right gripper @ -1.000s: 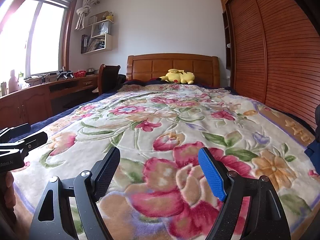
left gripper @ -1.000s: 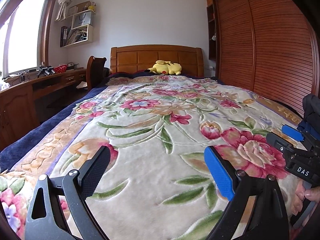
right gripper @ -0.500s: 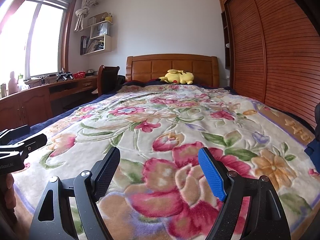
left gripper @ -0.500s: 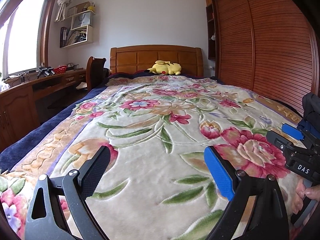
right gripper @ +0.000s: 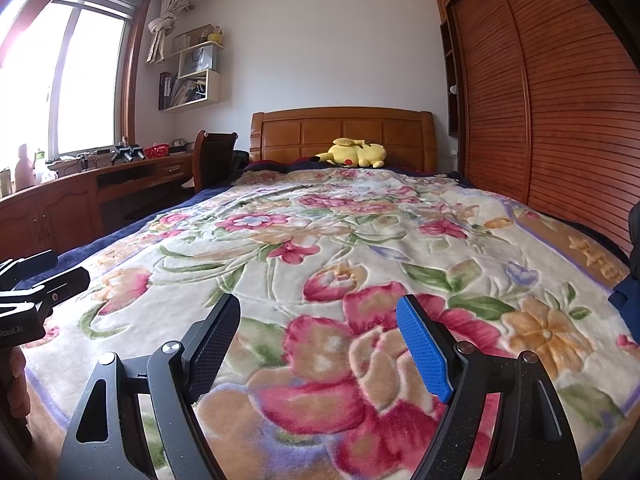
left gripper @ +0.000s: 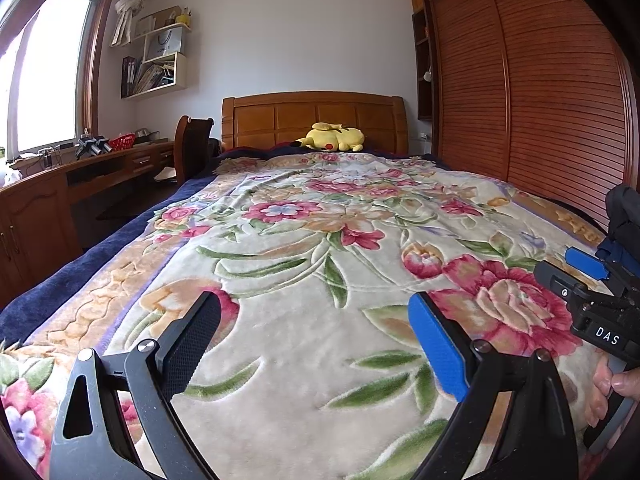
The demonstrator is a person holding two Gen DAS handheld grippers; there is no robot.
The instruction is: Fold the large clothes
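Left wrist view shows our left gripper [left gripper: 314, 344] spread wide and empty above the near blanket [left gripper: 304, 364], and our right gripper [right gripper: 318, 338] hovers released too. At three o'clock a dark garment [left gripper: 624, 220] shows at the bed's edge. It looks soft, limp, bulky: we'd pinch corners.

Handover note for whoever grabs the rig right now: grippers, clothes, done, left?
Left gripper: open, holding nothing, over the near end of the floral blanket.
Right gripper: open, holding nothing, same height, beside the left.
Clothes: a dark garment shows only at the bed's right edge; type unclear.
Yellow plush toy by the headboard.
Done: no fold visible.
Left: lay the garment out and fold it.
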